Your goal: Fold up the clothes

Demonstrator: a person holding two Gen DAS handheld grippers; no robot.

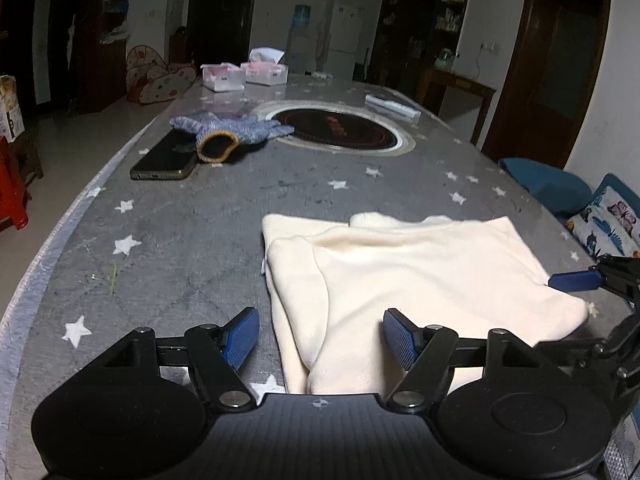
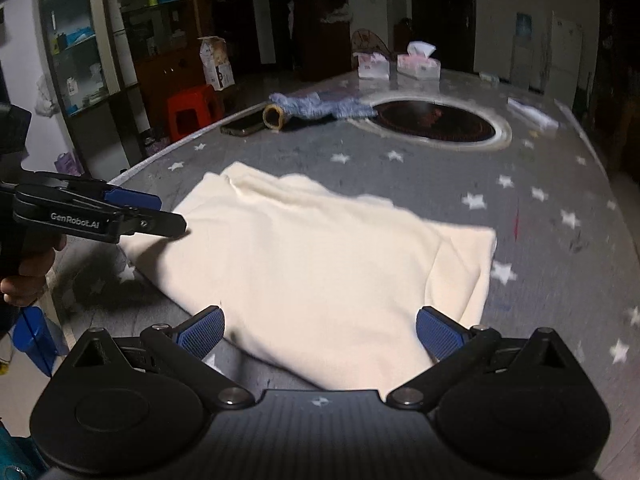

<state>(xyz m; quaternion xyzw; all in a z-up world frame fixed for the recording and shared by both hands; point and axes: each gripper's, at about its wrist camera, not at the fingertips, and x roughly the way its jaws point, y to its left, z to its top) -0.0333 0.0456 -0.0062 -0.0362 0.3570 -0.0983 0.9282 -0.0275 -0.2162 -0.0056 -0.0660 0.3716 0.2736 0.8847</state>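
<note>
Left wrist view: the left tongs (image 1: 320, 336) stand apart at the bottom, straddling the near edge of the cream fleece garment (image 1: 400, 276), clamping nothing. It lies folded and soft at lower right on the grey star-print table (image 1: 180, 220), probably squared for another fold.

Right wrist view: the right tongs (image 2: 320, 334) also gape empty over its blurred near hem at lower centre.

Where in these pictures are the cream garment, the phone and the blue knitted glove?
cream garment (image 1: 420, 276): left wrist view, middle of the folded top layer.
phone (image 1: 168, 158): left wrist view, centre of its dark screen.
blue knitted glove (image 2: 316, 106): right wrist view, on the knitted palm, beside the tan cuff.
</note>
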